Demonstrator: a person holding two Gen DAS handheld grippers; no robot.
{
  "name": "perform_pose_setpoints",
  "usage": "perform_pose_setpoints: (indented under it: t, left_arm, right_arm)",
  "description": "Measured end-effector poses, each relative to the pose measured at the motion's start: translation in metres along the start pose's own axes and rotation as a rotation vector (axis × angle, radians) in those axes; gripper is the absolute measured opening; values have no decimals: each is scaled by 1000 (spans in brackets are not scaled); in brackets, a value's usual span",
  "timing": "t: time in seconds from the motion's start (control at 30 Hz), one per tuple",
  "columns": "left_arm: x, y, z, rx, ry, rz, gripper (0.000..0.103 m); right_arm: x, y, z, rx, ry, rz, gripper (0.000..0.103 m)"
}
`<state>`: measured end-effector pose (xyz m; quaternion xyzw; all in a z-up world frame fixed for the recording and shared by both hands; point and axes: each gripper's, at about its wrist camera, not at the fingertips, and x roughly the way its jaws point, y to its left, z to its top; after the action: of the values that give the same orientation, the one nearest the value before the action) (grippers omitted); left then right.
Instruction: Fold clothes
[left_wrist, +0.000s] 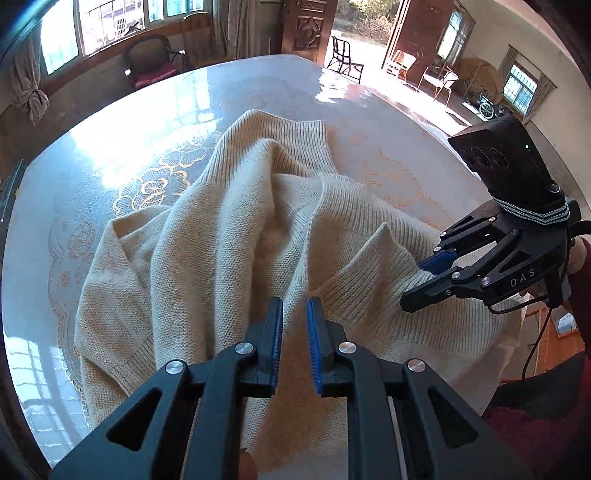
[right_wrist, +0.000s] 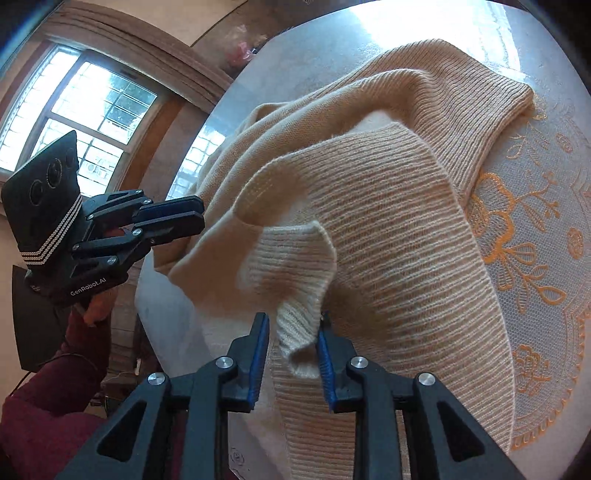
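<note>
Lying crumpled across a round table (left_wrist: 92, 155) with a lace floral cover, a cream knitted sweater (left_wrist: 221, 236) is bunched into loose ridges, with no flat fold visible anywhere. At the left, one sleeve and the ribbed hem spread toward the table edge. In the middle, the left gripper (left_wrist: 294, 310) hangs over the body of the knit with its jaws only a narrow gap apart and nothing between them. Further right, the right gripper (left_wrist: 421, 280) has a ribbed cuff (right_wrist: 299, 332) sitting between its blue pads (right_wrist: 258, 354); the jaws are partly open and whether they actually pinch the cuff cannot be told. Judging by this, folding has barely begun: the sweater needs spreading flat, then sleeves and body folded in
</note>
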<state>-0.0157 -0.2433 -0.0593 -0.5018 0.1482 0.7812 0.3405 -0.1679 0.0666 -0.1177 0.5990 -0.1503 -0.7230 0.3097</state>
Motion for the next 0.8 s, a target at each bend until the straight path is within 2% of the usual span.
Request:
perform_pose_setpoints:
  t: [0.17,0.23,0.3,0.33,0.37,0.47,0.53,0.57,0.63,0.73,0.8]
  left_arm:
    - [18,-7,5,48,49,23,15]
    - [16,-12,0,68,26,25,5]
    - [7,-12,-16,72,4,-8,4]
    - [4,-14,-23,70,-2,4,4]
    - [0,-14,-32,60,-10,13,3]
    - [-20,-15,-69,16,-36,14,3]
    - [-40,-21,-102,13,-49,61,3]
    - [-49,-25,-121,3,-46,61,3]
    - [-59,-29,-154,-21,-21,103,3]
    - [-65,-30,-197,-87,29,146,3]
    - [-66,-30,-222,-149,70,172,3]
  right_arm:
    - [-4,0,-16,-7,-16,-13,18]
    - [-6,4,-21,-15,-23,50,18]
    - [-7,15,-29,-54,-11,126,18]
    - [-4,24,-35,-78,5,150,18]
    - [-2,31,-42,-95,23,175,13]
    - [5,54,-65,-152,84,249,12]
    - [9,68,-87,-193,143,278,12]
    - [11,74,-97,-208,173,294,13]
    - [16,83,-117,-244,241,328,13]
    - [23,91,-136,-230,333,394,16]
    - [16,85,-134,-186,341,423,21]
